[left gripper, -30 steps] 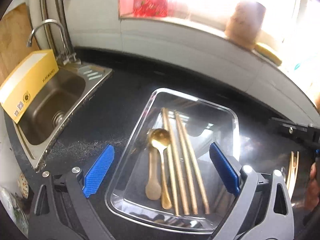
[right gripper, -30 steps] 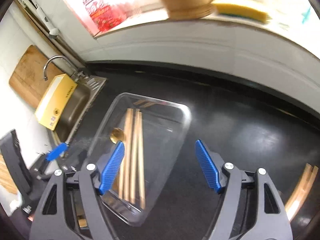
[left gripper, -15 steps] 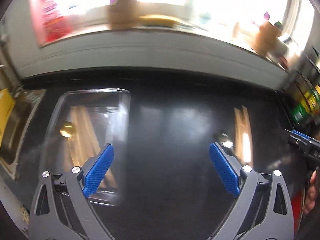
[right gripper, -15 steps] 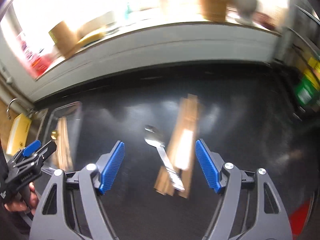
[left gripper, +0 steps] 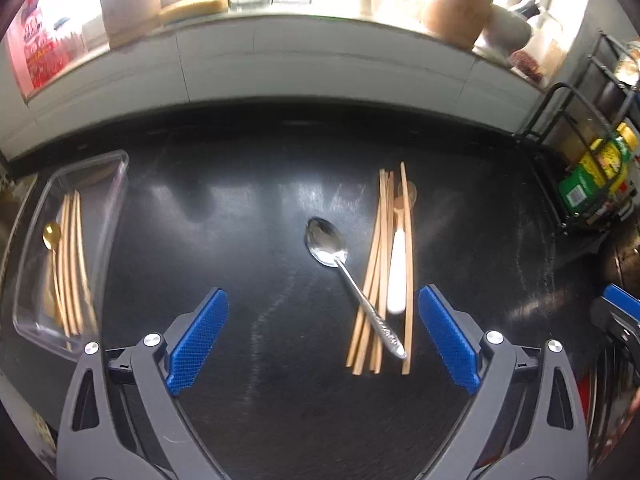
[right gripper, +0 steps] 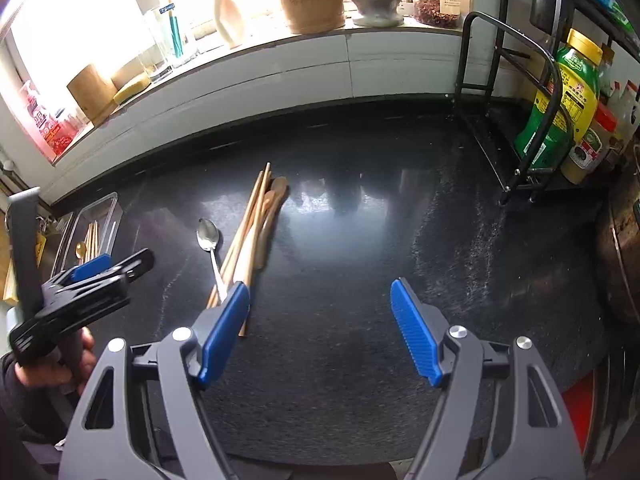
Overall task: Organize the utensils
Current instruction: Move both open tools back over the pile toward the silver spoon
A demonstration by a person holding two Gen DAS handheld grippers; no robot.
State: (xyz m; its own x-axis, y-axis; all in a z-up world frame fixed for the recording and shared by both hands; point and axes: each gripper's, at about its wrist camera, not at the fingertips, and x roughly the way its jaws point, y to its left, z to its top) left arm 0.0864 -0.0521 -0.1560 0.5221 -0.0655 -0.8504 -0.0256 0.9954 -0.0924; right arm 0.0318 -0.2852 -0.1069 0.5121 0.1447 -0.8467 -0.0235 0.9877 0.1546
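On black counter (left gripper: 248,208), shiny steel spoon (left gripper: 326,242) (ornate handle)

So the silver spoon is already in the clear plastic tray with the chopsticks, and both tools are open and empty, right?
Not quite. The silver spoon lies on the black counter, its handle across the loose chopsticks, as the left wrist view shows. The clear tray holds a gold spoon. Both the left tool and right tool are open and empty.

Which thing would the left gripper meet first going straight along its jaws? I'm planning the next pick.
Probably the metal spoon, lying across the chopsticks on the counter; the left gripper is open and empty. Depth is uncertain.
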